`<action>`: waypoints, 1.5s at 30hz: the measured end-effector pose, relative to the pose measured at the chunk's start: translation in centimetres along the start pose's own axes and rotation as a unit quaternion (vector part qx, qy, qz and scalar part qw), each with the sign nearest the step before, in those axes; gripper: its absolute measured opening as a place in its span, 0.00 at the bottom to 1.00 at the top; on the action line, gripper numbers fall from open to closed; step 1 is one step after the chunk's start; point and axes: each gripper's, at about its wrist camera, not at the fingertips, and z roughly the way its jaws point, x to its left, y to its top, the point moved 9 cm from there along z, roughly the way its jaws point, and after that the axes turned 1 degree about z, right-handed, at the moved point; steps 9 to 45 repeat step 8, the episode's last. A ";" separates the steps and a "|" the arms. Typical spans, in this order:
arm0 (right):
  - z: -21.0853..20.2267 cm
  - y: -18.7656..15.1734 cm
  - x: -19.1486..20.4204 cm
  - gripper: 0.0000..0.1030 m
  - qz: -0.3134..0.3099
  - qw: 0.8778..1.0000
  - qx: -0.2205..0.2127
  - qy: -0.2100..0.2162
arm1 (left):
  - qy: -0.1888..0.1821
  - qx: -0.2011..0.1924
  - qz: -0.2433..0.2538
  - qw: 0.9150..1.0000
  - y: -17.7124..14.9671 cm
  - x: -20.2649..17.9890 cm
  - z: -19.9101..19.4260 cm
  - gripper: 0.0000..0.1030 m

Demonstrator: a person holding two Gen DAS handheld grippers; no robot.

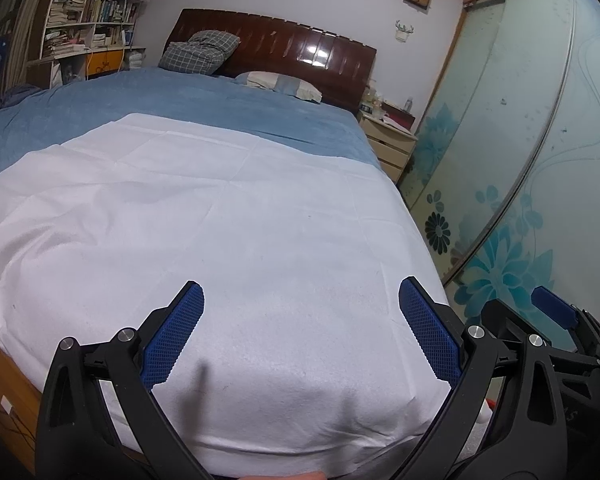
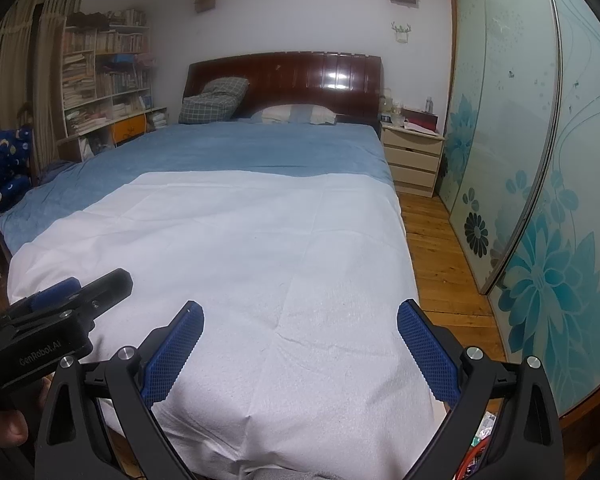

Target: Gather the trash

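- The bed [image 2: 260,148] fills both views, with a blue cover at the head end. I'm standing at its foot with both tools pointed along it.
- The white sheet [image 2: 240,260] covers the near half and drapes over the foot edge. It lies flat with light creases, and I see no wrapper, tissue or scrap on it in either view.
- The floor [image 2: 432,248] runs bare along the bed's right side up to the nightstand [image 2: 414,160]. Nothing loose shows there either.
- That leaves two readings: the trash on the bed has already been gathered, or it lies somewhere these cameras don't reach. I can't settle which.
- The left gripper [image 1: 300,292] has its fingers spread wide and carries nothing. It hangs over the sheet's foot end.
- The right gripper [image 2: 300,308] is just beside it, also spread wide with nothing in it.
- Some colourful bits [image 2: 485,426] show low on the right, behind the right tool's arm near the bed corner. They may be the trash, or where it goes. They're too hidden to tell.
- If a piece does turn up on the sheet, I'd pinch it high. The fabric is thin and loose and would bunch up with the scrap.
- The two tools sit close together, so I'd move one at a time to avoid knocking them.
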 end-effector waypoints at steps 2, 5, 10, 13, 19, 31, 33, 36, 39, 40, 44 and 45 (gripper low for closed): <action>0.0 -0.1 0.0 0.93 0.000 1.000 0.000 0.000 | 0.001 0.000 -0.001 1.000 0.0 0.0 0.0 0.94; 0.0 -0.2 -0.1 0.93 0.000 1.000 0.001 -0.001 | 0.004 0.000 0.001 1.000 -0.1 0.0 0.0 0.94; 0.0 -0.3 -0.2 0.93 -0.001 1.000 0.001 -0.002 | 0.005 -0.001 0.000 1.000 -0.1 0.0 -0.1 0.94; 0.0 -0.3 -0.2 0.93 -0.001 1.000 0.001 -0.002 | 0.005 -0.001 0.000 1.000 -0.1 0.0 -0.1 0.94; 0.0 -0.3 -0.2 0.93 -0.001 1.000 0.001 -0.002 | 0.005 -0.001 0.000 1.000 -0.1 0.0 -0.1 0.94; 0.0 -0.3 -0.2 0.93 -0.001 1.000 0.001 -0.002 | 0.005 -0.001 0.000 1.000 -0.1 0.0 -0.1 0.94; 0.0 -0.3 -0.2 0.93 -0.001 1.000 0.001 -0.002 | 0.005 -0.001 0.000 1.000 -0.1 0.0 -0.1 0.94; 0.0 -0.3 -0.2 0.93 -0.001 1.000 0.001 -0.002 | 0.005 -0.001 0.000 1.000 -0.1 0.0 -0.1 0.94; 0.0 -0.3 -0.2 0.93 -0.001 1.000 0.001 -0.002 | 0.005 -0.001 0.000 1.000 -0.1 0.0 -0.1 0.94; 0.0 -0.3 -0.2 0.93 -0.001 1.000 0.001 -0.002 | 0.005 -0.001 0.000 1.000 -0.1 0.0 -0.1 0.94; 0.0 -0.3 -0.2 0.93 -0.001 1.000 0.001 -0.002 | 0.005 -0.001 0.000 1.000 -0.1 0.0 -0.1 0.94; 0.0 -0.3 -0.2 0.93 -0.001 1.000 0.001 -0.002 | 0.005 -0.001 0.000 1.000 -0.1 0.0 -0.1 0.94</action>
